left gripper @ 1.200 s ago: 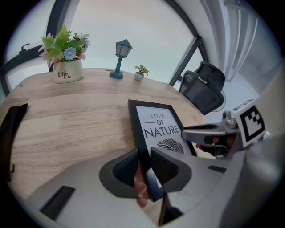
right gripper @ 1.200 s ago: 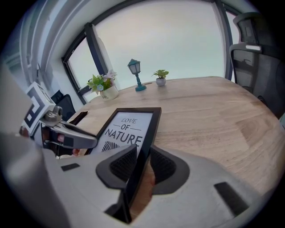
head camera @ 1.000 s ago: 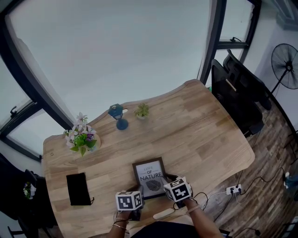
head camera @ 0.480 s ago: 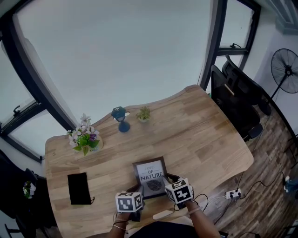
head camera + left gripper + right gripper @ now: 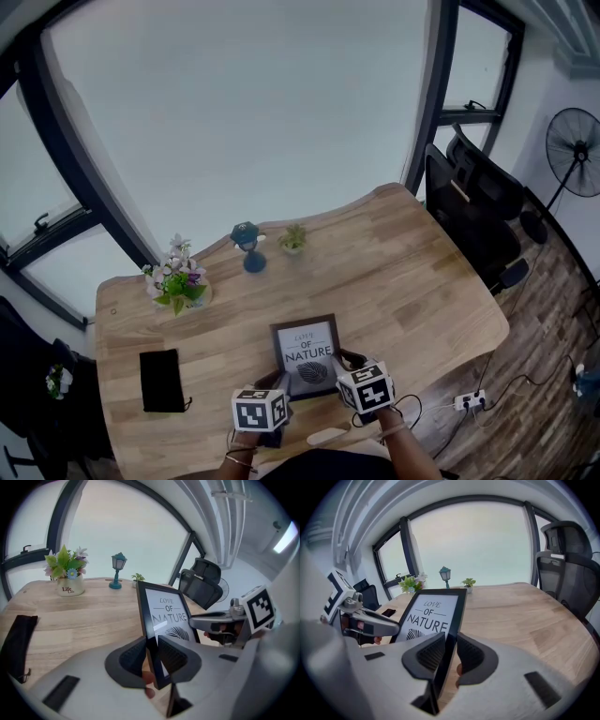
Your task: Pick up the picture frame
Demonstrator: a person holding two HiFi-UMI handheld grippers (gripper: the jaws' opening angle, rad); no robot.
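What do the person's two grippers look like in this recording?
The left gripper and right gripper match: light grey shells, dark ribbed pads, and a white cube with black square markers on each. Thin bracelets circle the left wrist.

Soft, even daylight; strong wide-angle bend in every view.
Light comes from the big windows (image 5: 234, 122), blown out to flat white. The wooden table (image 5: 412, 272) is evenly lit, with faint shadows. A pale glare streak crosses the picture frame (image 5: 166, 616) glass. Both gripper views have black corners and a soft foreground.
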